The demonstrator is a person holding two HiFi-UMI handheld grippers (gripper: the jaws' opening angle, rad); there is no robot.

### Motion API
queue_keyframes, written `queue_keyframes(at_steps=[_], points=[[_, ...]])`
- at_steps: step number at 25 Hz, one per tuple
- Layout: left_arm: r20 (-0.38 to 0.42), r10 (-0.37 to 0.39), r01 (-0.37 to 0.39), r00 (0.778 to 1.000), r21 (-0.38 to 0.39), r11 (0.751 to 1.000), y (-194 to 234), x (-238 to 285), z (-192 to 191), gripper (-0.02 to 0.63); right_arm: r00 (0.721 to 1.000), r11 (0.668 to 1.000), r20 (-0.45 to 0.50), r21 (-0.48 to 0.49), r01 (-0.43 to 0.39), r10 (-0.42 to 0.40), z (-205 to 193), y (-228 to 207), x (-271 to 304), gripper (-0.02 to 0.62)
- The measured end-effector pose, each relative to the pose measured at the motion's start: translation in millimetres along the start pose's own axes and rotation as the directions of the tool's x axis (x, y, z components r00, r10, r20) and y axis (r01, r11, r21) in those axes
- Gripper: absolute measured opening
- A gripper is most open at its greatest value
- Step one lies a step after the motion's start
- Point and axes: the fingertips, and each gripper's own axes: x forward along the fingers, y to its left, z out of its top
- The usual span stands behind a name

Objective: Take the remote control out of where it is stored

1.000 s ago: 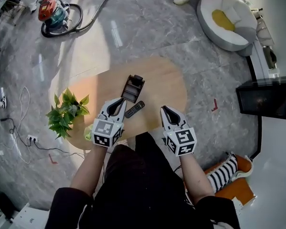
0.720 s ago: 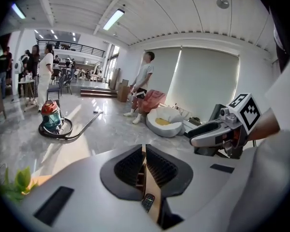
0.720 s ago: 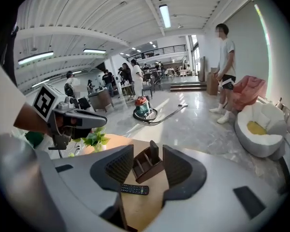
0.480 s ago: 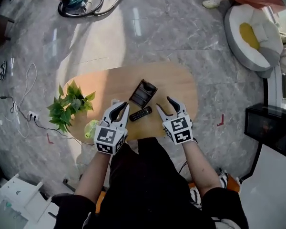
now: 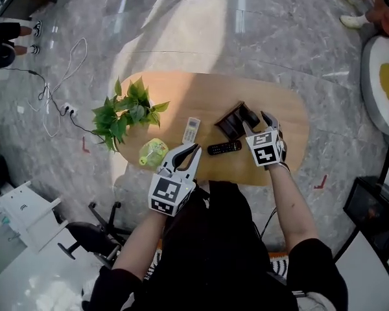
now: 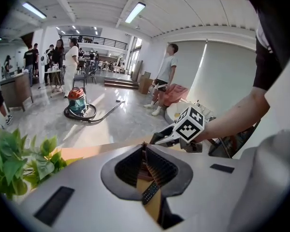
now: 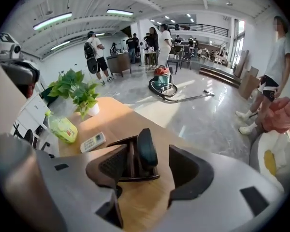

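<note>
Hovering at worktop (image 5: 201,96) edge: left hand-held gripper (image 5: 193,150), jaws together, empty. Black remote (image 5: 224,148) lies loose beside holder (image 5: 232,120). A second, dark remote (image 7: 146,150) stands in holder, not yet lifted. Right hand-held gripper (image 5: 256,125) jaws have just been opening; dark remote sits between them, untouched. Its lower half hidden by holder

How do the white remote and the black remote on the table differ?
Colour: the white remote is pale, the black remote dark. Place: the white remote lies towards the plant, left of the holder; the black remote lies just in front of the holder, on the person's side. Pose: the white remote points roughly away from the person, the black remote lies crosswise. Both lie flat on the wooden table, outside the holder.
</note>
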Motion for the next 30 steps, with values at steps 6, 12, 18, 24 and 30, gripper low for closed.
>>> queue_keyframes(at_steps=[6, 12, 18, 24, 30], points=[[-0.008, 0.03, -0.03, 1.0, -0.02, 0.999, 17.2, -11.3, -9.3, 0.009, 1.0, 0.999, 0.005, -0.026, 0.027, -0.027, 4.3, 5.1, 20.8, 0.255], [-0.024, -0.012, 0.013, 1.0, 0.033, 0.999, 15.1, -21.5, -8.6, 0.009, 0.998, 0.998, -0.007, -0.026, 0.058, -0.059, 3.6, 16.3, 25.4, 0.115], [-0.022, -0.031, 0.033, 0.999, 0.065, 0.997, 30.8, -37.5, -8.4, 0.009, 0.991, 0.99, 0.033, -0.046, 0.134, -0.133, 13.8, 35.1, 1.4, 0.114], [-0.019, -0.147, 0.148, 0.989, 0.129, 0.981, 15.6, -34.2, -0.8, 0.009, 0.968, 0.975, 0.116, 0.035, 0.22, -0.223, 19.5, 38.7, -52.4, 0.114], [-0.041, -0.266, 0.269, 0.963, 0.198, 0.943, -13.2, -24.8, 8.1, 0.009, 0.928, 0.934, 0.152, 0.175, 0.312, -0.339, 0.0, 34.3, -109.0, 0.114]])
